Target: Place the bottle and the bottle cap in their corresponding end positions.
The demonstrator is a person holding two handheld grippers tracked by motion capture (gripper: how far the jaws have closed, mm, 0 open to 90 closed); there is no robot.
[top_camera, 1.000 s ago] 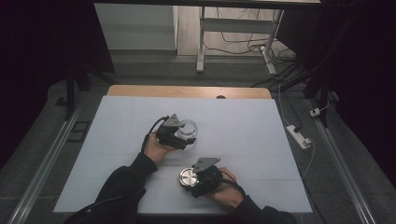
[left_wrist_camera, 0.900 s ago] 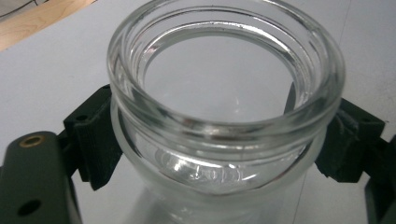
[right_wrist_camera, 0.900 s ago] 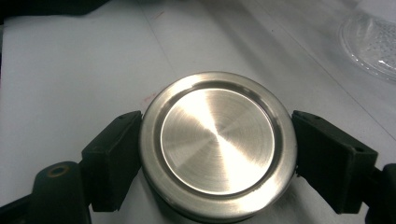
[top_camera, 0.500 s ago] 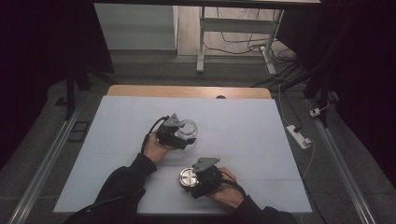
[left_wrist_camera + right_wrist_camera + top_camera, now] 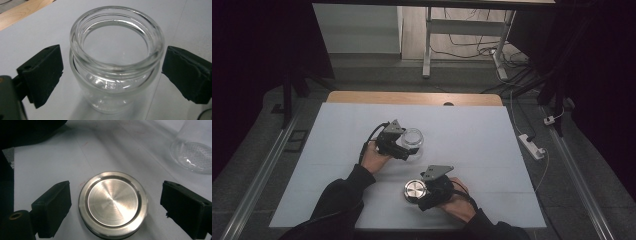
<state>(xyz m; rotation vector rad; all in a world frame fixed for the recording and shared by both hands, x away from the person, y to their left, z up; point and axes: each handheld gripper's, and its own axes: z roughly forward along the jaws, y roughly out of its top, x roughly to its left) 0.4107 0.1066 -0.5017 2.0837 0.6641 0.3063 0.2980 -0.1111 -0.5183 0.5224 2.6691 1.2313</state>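
A clear glass jar (image 5: 413,138) without a lid stands upright on the white table (image 5: 477,135). My left gripper (image 5: 410,146) reaches around it from the left. In the left gripper view the jar (image 5: 115,62) sits between the two black pads (image 5: 42,75), which stand just off the glass. These jaws have just been opening. Nearer the front edge a round brushed-metal lid (image 5: 414,190) lies flat. My right gripper (image 5: 418,193) straddles that lid (image 5: 113,203) with a gap at each pad (image 5: 53,207). Its jaws have also just been opening.
A strip of bare wood (image 5: 412,97) runs along the table's far edge. On the floor to the right lies a white power strip (image 5: 532,146) with its cable. Behind the table are a white desk leg (image 5: 427,45) and loose cables.
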